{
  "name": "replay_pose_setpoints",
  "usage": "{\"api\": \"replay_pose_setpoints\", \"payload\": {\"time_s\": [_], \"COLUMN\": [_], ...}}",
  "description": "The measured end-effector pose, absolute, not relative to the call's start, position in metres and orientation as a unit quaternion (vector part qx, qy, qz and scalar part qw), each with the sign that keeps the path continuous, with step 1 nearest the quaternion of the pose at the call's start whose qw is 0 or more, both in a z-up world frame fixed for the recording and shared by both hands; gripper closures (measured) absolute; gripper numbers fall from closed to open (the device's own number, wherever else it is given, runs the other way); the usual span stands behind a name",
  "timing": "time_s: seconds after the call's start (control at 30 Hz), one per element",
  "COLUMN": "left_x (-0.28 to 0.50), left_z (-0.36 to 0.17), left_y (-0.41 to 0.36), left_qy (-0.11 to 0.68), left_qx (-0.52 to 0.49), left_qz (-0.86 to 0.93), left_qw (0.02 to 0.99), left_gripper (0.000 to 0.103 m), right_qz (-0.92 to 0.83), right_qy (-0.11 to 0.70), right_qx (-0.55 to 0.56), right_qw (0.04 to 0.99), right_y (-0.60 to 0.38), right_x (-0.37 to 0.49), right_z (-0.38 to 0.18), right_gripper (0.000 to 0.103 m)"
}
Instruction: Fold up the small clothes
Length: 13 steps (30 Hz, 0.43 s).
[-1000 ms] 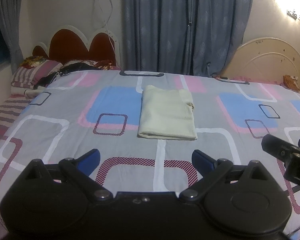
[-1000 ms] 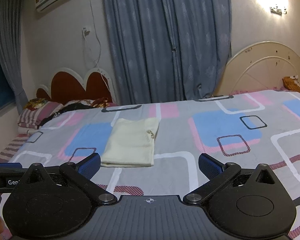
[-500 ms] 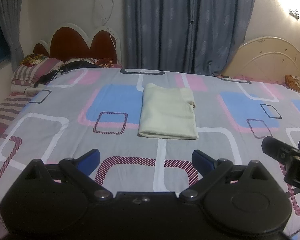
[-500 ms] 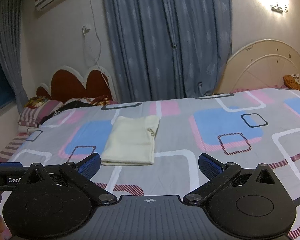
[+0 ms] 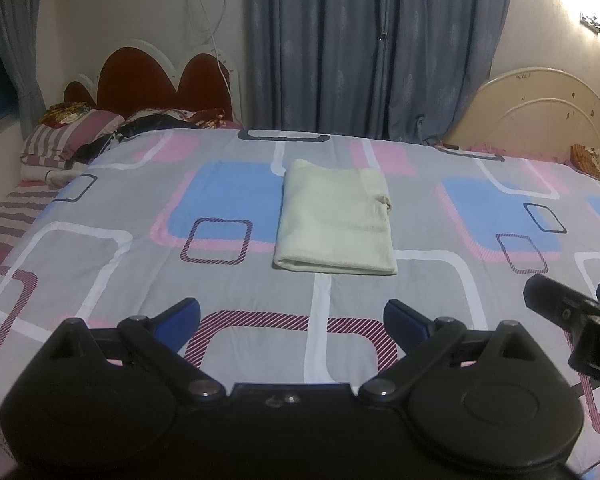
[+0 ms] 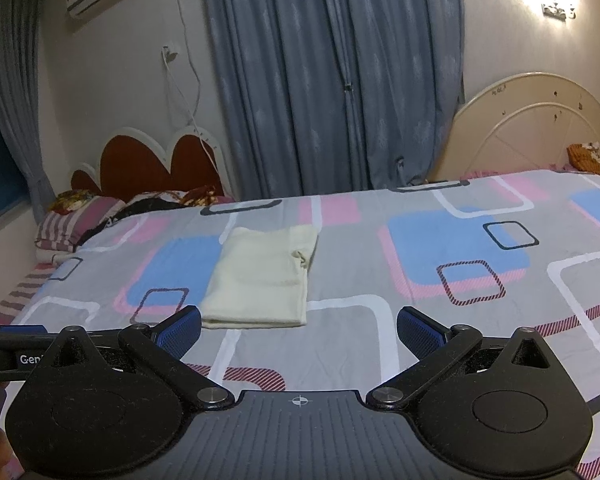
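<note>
Straight ahead of the left claw (image 5: 292,316), well apart from its tips: pale cream cotton garment (image 5: 335,218), folded into a neat flat rectangle on the bed with the grey quilt of pink, blue and white squares (image 5: 112,256). Ahead and left of the right claw (image 6: 299,328) in its own view. Both claws spread wide, holding nothing, hovering clear of the quilt. Folding apparently done, judging by squared edges; only a small tuck bulging at the cloth's right side (image 5: 386,202) perhaps left to smooth. Plenty of bare quilt all round the garment; right claw close beside left, the only crowding.
</note>
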<state>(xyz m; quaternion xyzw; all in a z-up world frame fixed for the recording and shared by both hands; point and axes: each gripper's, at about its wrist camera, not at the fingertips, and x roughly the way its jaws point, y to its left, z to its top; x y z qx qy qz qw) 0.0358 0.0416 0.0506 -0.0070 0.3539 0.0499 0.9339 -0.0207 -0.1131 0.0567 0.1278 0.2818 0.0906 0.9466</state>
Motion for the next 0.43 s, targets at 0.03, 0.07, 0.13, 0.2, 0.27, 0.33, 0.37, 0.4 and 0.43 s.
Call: {"api": "replay_pose_setpoints", "payload": {"time_s": [0.03,0.07,0.13,0.2,0.27,0.33,0.37,0.4,0.43], "left_x": [0.038,0.04,0.042,0.045,0.046,0.05,0.053,0.058,0.063], "left_z": [0.05,0.049,0.047,0.044,0.041,0.038,0.037,0.035,0.033], "left_y": [0.042,0.042,0.042,0.042,0.044,0.047,0.048,0.048,0.05], "left_qy": [0.355,0.356,0.357,0.355,0.345,0.338,0.341,0.346,0.351], "left_qx": [-0.007,-0.007,-0.006,-0.006,-0.008,-0.013,-0.011,-0.009,-0.008], "left_qz": [0.05,0.048,0.043,0.034,0.026,0.023,0.025,0.03,0.034], "left_qw": [0.934,0.933,0.933,0.934,0.938,0.941,0.94,0.938,0.936], "left_gripper": [0.005,0.005,0.005,0.005,0.006,0.007,0.007,0.006,0.005], "right_qz": [0.09,0.089,0.09,0.089,0.089,0.087,0.087,0.086,0.084], "right_qy": [0.283,0.284,0.286,0.288,0.291,0.296,0.298,0.3,0.304], "right_qx": [0.127,0.127,0.129,0.128,0.127,0.126,0.126,0.125,0.125], "right_qw": [0.946,0.946,0.945,0.945,0.944,0.943,0.942,0.942,0.941], "right_y": [-0.113,-0.113,-0.113,-0.111,-0.11,-0.108,-0.107,-0.107,-0.107], "right_x": [-0.019,-0.018,-0.016,-0.014,-0.009,-0.006,-0.004,-0.002,0.001], "right_z": [0.057,0.056,0.055,0.054,0.052,0.049,0.048,0.046,0.043], "right_gripper": [0.0,0.0,0.0,0.0,0.0,0.0,0.0,0.0,0.0]}}
